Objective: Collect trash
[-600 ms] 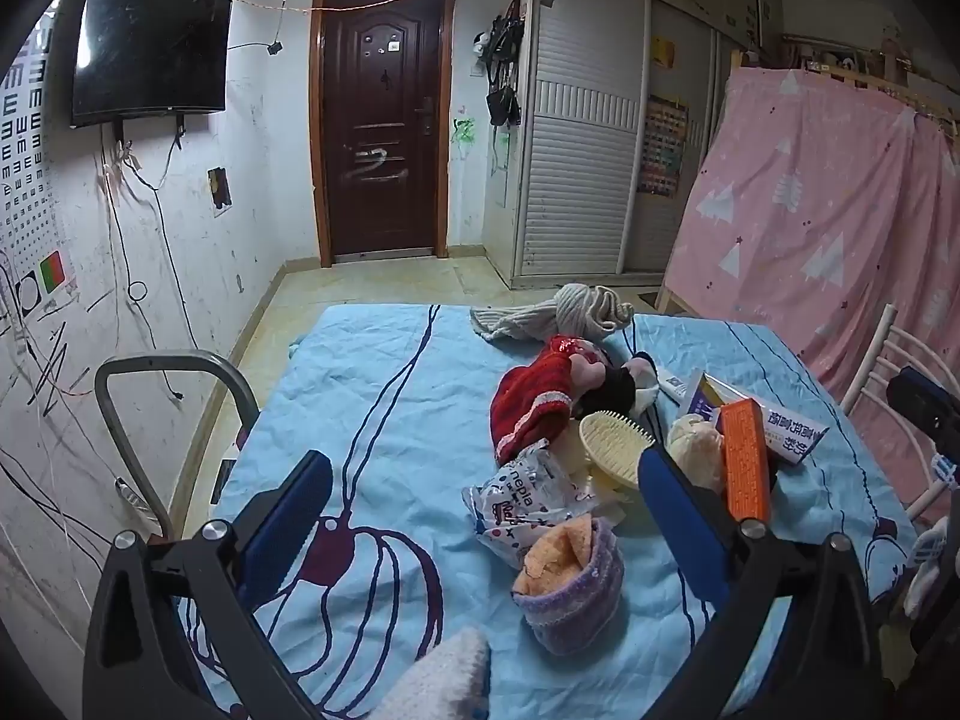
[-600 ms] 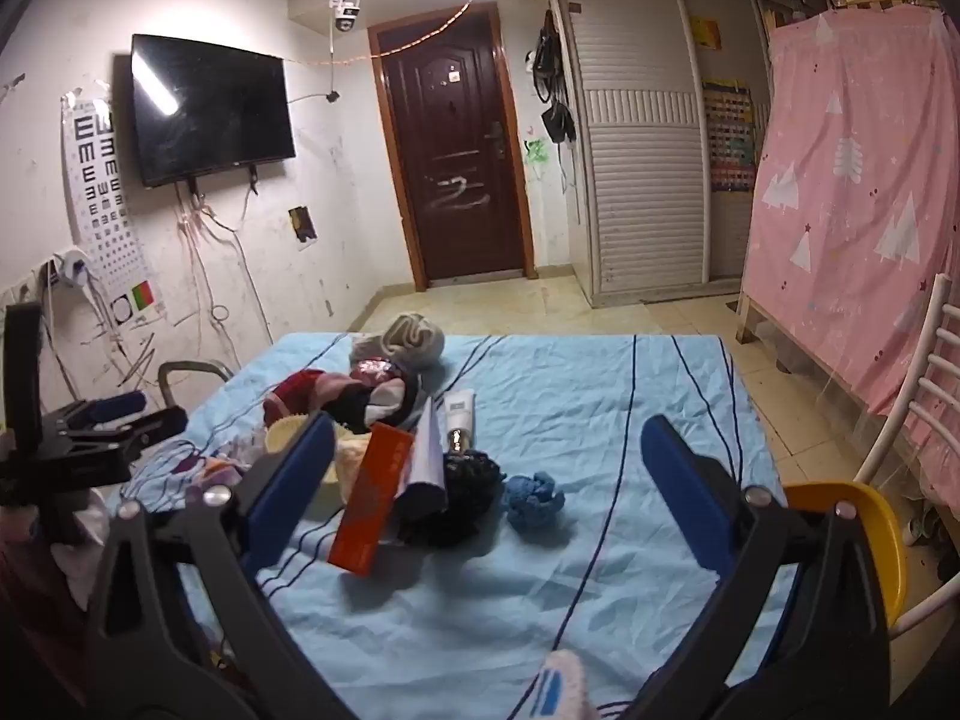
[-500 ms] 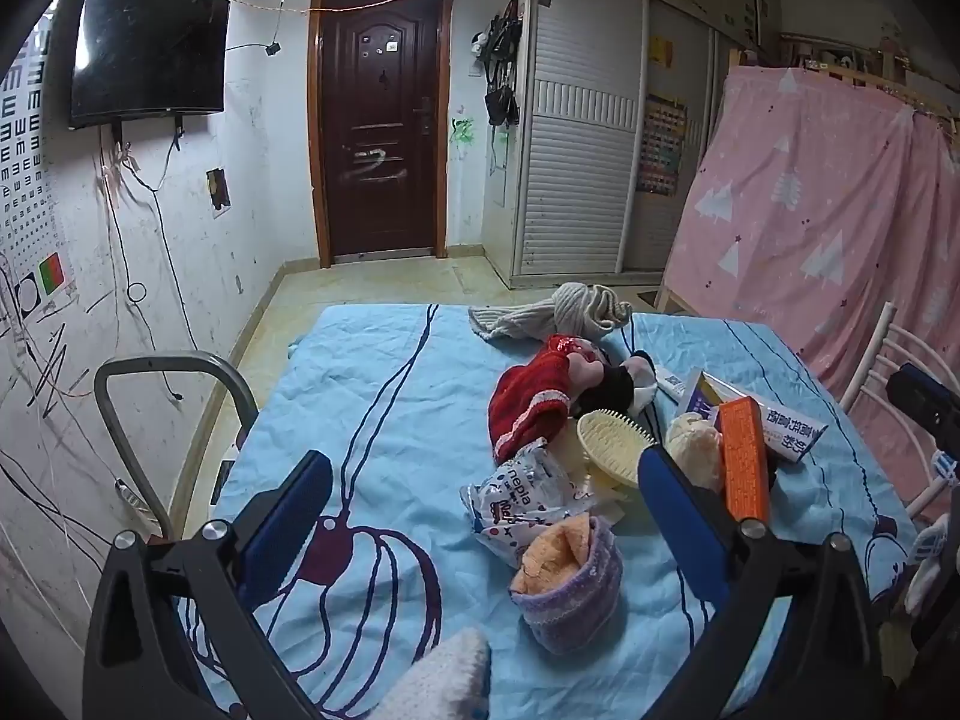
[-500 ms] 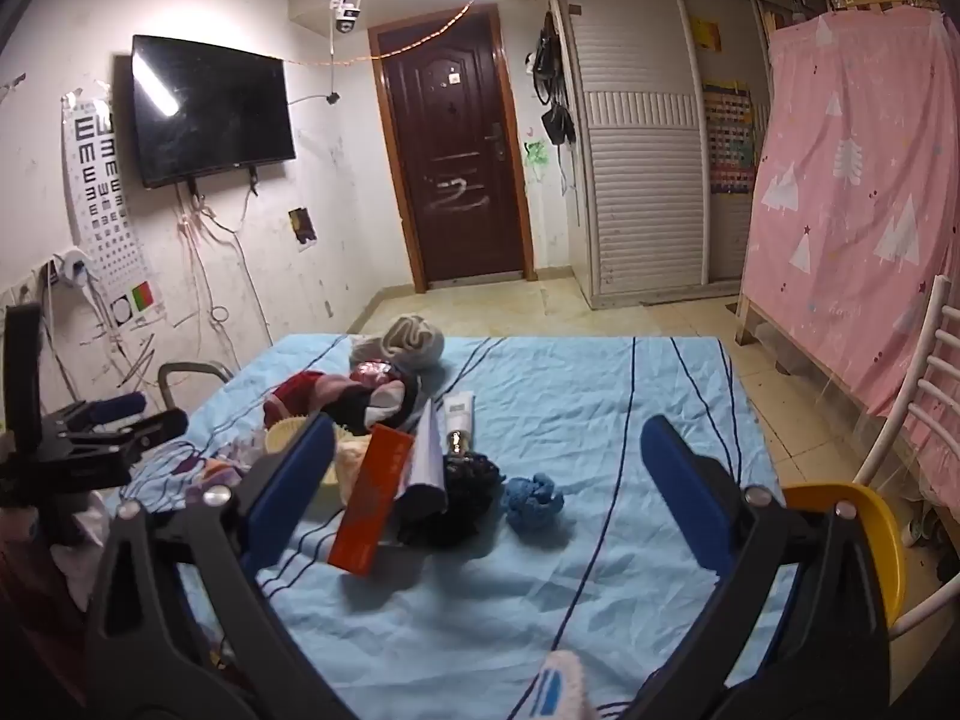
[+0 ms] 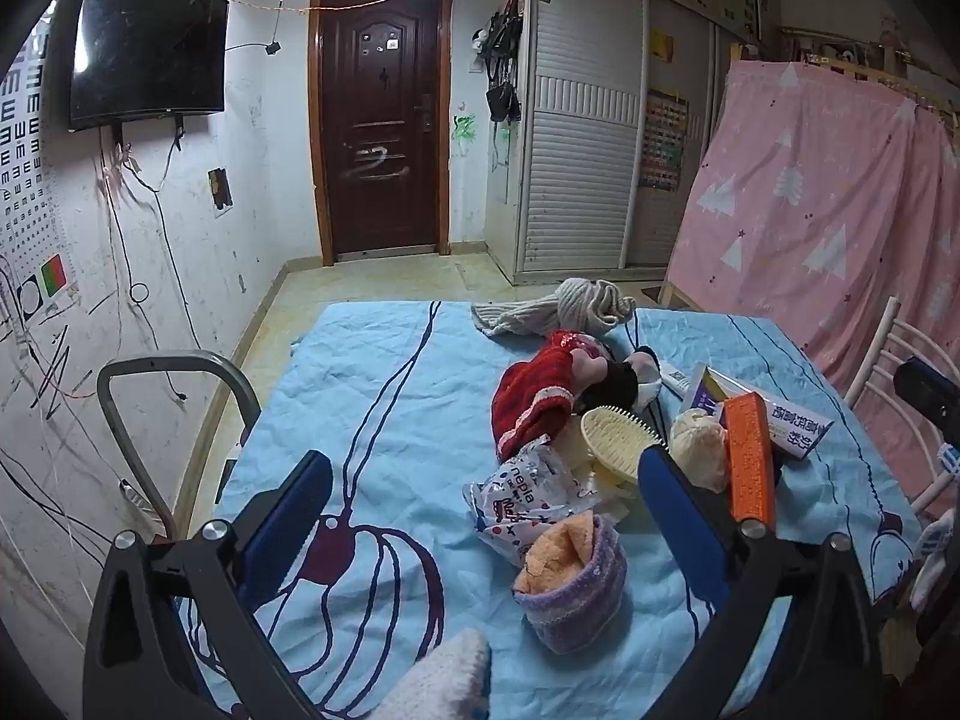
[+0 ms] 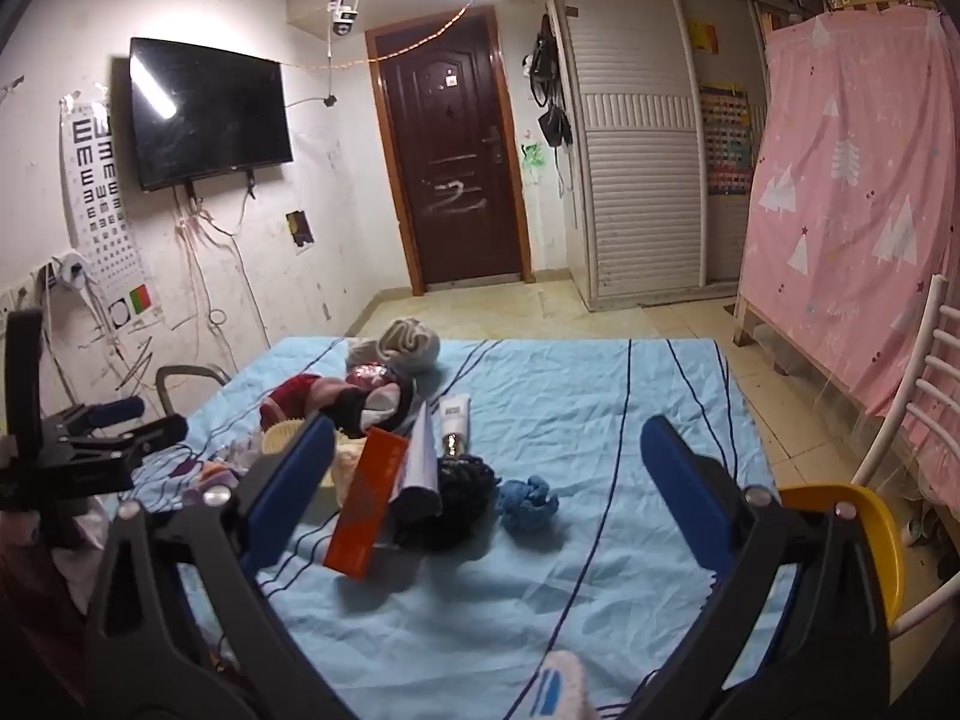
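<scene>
A table under a light blue cloth holds a heap of things. In the left wrist view a crumpled white plastic packet lies in front of my open left gripper, beside a yellow hairbrush, an orange box, a white and purple carton and a purple knit hat. My right gripper is open above the cloth. Ahead of it lie the orange box, a white tube and a blue crumpled wad. Nothing is between either pair of jaws.
Red clothing and a beige knit bundle lie further back. A grey metal chair frame stands at the table's left. A white chair with a yellow seat stands at the right, before a pink curtain.
</scene>
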The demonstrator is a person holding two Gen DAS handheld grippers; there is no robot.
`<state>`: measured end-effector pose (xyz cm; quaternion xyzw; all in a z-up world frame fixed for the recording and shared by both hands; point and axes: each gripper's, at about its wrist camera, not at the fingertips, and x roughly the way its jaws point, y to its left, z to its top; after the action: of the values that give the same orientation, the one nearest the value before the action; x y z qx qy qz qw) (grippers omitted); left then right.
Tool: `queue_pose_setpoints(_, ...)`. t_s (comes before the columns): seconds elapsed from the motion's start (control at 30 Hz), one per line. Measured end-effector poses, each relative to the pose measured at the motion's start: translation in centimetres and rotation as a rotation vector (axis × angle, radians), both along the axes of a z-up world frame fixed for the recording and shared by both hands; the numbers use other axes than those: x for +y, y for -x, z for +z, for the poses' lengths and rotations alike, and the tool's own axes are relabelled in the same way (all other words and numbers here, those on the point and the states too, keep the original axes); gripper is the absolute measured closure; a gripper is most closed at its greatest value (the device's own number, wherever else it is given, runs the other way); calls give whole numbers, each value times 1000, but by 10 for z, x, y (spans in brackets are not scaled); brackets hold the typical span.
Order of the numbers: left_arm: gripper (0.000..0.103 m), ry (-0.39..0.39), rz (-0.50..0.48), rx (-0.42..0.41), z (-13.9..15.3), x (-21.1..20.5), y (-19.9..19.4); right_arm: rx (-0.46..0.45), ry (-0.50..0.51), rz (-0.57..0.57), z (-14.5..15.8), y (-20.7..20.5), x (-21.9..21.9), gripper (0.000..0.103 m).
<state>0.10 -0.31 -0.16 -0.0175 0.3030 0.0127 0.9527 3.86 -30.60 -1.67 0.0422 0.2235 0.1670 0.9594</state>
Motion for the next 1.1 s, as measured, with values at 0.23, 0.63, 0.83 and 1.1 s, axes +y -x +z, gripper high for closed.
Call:
queue_pose_setpoints(0.23, 10, -7, 2, 2, -1, -1, -1, -2, 1, -4, 0, 0, 0, 5)
queue_pose_setpoints(0.63, 10, -14, 0, 2, -3, -4, -3, -3, 1, -4, 2, 0, -1, 5)
queue_pose_setpoints(0.83, 10, -15, 3, 2, -2, -3, -4, -6, 1, -5, 2, 0, -2, 5)
queue_pose_setpoints(1.1, 10, -19, 4, 5, -2, -3, -5, -6, 0, -7, 1, -1, -1, 5)
